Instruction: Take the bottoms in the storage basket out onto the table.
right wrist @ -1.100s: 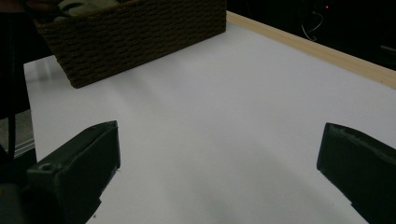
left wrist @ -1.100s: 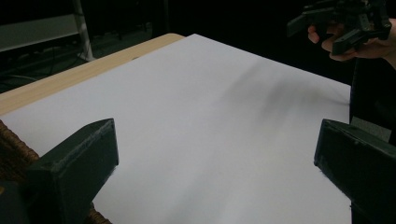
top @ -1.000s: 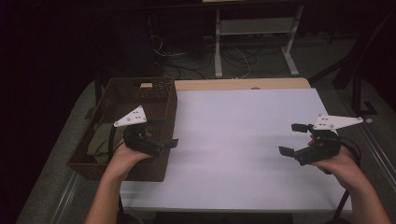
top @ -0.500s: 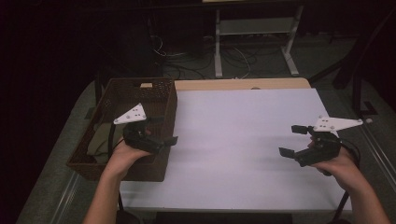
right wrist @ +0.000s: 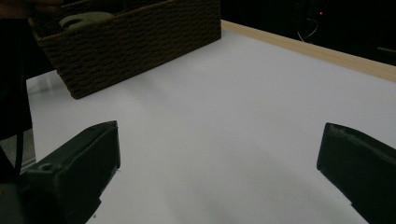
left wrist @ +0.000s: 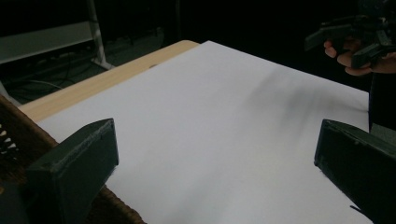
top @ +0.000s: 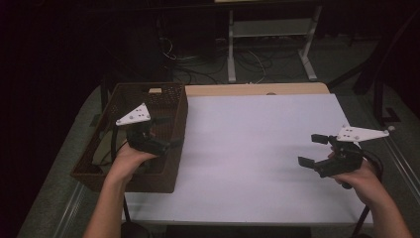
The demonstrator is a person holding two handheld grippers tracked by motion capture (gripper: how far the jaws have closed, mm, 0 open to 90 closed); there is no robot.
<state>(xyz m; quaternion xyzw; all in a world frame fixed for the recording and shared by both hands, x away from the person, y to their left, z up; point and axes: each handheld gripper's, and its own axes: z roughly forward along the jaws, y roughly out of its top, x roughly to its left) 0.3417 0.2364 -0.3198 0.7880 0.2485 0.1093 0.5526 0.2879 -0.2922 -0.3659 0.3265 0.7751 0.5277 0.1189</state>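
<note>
Dimly, the woven basket (top: 174,111) holds perhaps a greenish lump (right wrist: 86,19); both grippers' jaws spread empty.

White table (top: 257,148), metal stand (top: 270,34) behind.

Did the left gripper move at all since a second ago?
Yes, a little. The left gripper has drifted up the picture toward the far end of the brown basket, over whose right wall it hangs.
</note>
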